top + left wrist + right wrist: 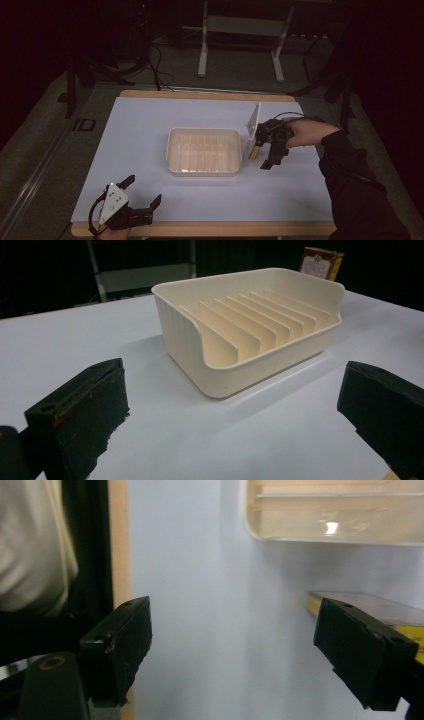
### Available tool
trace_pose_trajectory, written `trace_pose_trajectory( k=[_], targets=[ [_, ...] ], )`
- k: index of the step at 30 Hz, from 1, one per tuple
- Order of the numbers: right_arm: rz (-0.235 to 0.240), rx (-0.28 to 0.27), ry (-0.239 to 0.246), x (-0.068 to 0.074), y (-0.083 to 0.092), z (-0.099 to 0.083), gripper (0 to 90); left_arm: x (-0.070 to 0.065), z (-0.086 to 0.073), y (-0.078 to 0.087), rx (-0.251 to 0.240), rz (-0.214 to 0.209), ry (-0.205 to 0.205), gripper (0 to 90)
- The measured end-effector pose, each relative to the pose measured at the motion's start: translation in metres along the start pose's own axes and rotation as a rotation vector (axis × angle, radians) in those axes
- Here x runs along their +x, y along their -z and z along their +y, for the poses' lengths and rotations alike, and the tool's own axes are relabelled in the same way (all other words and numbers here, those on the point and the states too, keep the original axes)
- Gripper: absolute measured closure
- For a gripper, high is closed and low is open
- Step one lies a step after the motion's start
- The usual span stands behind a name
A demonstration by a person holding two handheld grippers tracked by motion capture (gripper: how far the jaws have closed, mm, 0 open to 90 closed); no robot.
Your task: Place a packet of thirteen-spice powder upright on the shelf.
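A cream tray (172, 150) with several upright dividers sits mid-table; in the left gripper view the tray (190, 340) is straight ahead of the jaws. A small brown and yellow box (254, 151) stands by the tray's right side. It also peeks over the tray's far rim as the box (322, 262). My right gripper (263, 155) is open beside that box. In the right gripper view the box (360, 602) lies at the right jaw, partly behind it, with bare mat between the jaws of the gripper (232, 612). My left gripper (145, 189) is open and empty near the front left edge.
A white mat (150, 120) covers the wooden table (200, 229). A metal stand (240, 30) stands on the dark floor beyond the far edge. The table's wooden edge (119, 540) and a person's light garment (30, 545) lie at the left of the right gripper view.
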State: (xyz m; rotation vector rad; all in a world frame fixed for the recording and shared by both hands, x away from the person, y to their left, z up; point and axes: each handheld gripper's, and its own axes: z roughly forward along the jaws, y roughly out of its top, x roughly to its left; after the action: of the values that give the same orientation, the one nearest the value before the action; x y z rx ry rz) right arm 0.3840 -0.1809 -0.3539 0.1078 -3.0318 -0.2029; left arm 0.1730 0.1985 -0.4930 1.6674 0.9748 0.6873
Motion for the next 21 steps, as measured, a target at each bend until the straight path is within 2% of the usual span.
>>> trace_pose_trajectory(
  k=[3, 6, 11, 21],
  targets=[
    [-0.022, -0.018, 0.007, -0.005, 0.007, 0.001, 15.4, 0.000, 0.000, 0.000, 0.001, -0.002, -0.005, 0.0],
    [-0.033, -0.026, -0.013, -0.010, 0.013, 0.000, 15.4, 0.000, 0.000, 0.000, 0.001, -0.001, -0.003, 0.0],
    [-0.060, -0.051, -0.010, -0.018, 0.016, -0.003, 14.2, 0.000, -0.001, 0.001, 0.002, 0.001, 0.004, 0.0],
    [-0.111, -0.023, -0.035, -0.037, 0.013, -0.007, 14.3, 0.000, -0.001, 0.002, -0.006, -0.007, 0.016, 0.0]
  ],
)
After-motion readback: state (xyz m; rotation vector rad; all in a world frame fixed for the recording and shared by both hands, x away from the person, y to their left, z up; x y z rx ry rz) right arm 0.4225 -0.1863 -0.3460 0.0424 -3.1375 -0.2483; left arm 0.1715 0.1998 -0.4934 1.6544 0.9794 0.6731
